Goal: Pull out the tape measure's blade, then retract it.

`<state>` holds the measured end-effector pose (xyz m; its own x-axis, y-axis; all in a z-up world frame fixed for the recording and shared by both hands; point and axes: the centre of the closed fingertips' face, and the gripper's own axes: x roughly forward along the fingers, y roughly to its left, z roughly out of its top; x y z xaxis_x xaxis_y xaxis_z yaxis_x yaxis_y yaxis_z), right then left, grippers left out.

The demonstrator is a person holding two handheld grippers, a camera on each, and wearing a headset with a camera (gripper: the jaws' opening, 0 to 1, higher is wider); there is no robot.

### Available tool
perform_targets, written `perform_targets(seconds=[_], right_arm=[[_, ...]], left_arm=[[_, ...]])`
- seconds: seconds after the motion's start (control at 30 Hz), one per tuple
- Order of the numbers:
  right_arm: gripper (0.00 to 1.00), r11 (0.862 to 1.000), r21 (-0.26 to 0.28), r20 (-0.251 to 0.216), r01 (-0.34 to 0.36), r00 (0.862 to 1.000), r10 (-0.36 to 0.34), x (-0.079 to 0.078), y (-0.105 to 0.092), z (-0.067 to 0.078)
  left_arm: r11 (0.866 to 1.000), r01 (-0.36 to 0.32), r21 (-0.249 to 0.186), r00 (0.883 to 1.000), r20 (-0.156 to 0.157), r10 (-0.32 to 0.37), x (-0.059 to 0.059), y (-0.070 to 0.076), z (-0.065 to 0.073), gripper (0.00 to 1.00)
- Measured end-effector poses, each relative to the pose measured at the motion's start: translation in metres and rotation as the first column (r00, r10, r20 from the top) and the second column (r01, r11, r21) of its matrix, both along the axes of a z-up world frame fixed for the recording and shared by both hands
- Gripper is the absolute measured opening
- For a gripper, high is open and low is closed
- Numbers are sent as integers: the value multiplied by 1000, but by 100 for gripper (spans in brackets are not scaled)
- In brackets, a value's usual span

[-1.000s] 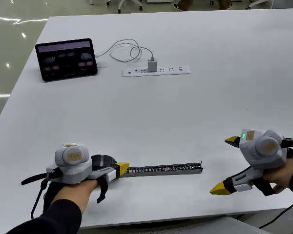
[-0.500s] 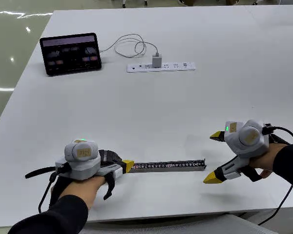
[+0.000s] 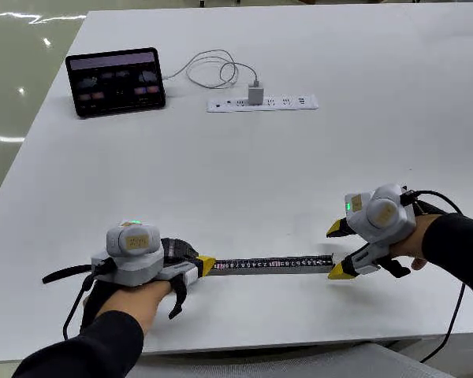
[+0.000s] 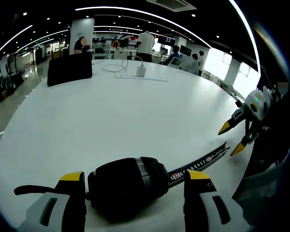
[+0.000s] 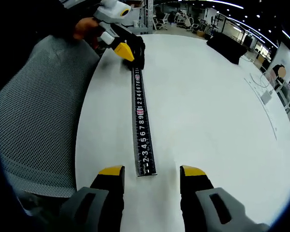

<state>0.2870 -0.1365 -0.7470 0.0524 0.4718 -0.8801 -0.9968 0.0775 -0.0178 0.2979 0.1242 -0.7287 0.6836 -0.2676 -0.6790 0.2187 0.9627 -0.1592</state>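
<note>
Since half a second ago the right gripper has closed in along the table toward the tape measure case, while the case and the left gripper have kept their place. The case lies on the table's near edge, and the left gripper's jaws press in from either side of it, apparently clamping it. Its blade runs flat out from the case toward the right gripper. That gripper's jaws stand wide apart with the blade's far end lying between them, not yet gripped. In the right gripper view this end sits closer to one jaw than the other. The step in hand looks like taking hold of the end farthest from the case. To do it well, the right gripper should probably shift sideways until the blade is centred, then close on the very tip. The pull should run straight away from the case, low over the table, without twisting. The left gripper needs a firm clamp so the case cannot slide, and the return should be guided rather than let snap.
</note>
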Motion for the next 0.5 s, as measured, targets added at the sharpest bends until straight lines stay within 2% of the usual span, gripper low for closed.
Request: perform_targets(seconds=[0.4, 0.5], right_arm=[[21, 995, -61, -33, -79, 997, 77, -4, -3, -10], [19, 992, -73, -39, -104, 994, 102, -7, -3, -12]], left_arm=[[1000, -5, -1, 1000, 4, 5, 0, 0, 1, 80], [1000, -2, 2, 1000, 2, 2, 0, 1, 0, 80]])
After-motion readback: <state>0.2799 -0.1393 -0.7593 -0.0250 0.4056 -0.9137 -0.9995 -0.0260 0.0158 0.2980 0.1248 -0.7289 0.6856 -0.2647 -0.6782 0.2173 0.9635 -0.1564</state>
